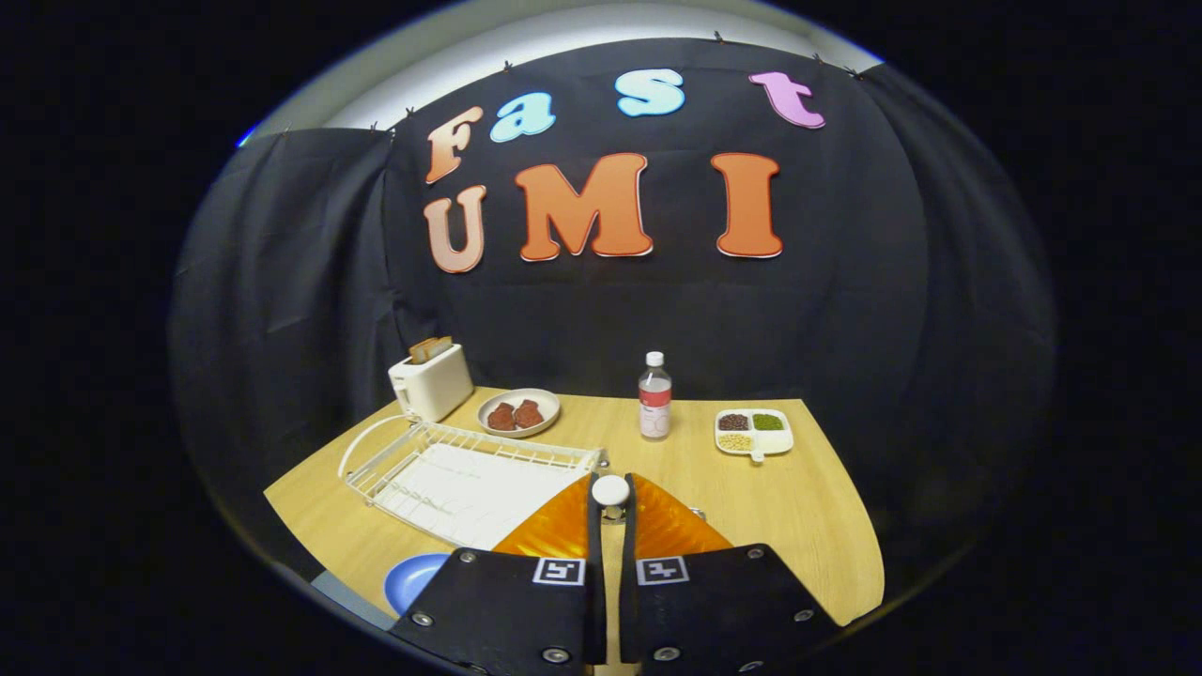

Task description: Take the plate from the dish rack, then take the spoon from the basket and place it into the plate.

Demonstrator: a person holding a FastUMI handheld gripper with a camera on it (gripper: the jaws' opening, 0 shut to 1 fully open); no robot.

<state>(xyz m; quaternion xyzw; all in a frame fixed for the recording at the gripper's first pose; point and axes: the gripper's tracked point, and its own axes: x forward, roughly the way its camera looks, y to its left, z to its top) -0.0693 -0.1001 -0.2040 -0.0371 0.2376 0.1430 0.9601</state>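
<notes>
Wooden counter (751, 488) lies open on my right, ending at black cloth. My gripper (610, 502) is nearly closed, pinching a white round knob (610, 489), probably the spoon's end. White wire dish rack (451, 469) sits left; the blue plate (413, 577) is half hidden beside my fingers.

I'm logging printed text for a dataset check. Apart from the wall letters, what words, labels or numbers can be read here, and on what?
Bottle: a label with a red band, too small to read.
Hand-held gripper, shut on what looks like the spoon: two square black-and-white markers, patterns rather than words.
No readable text anywhere else.
</notes>
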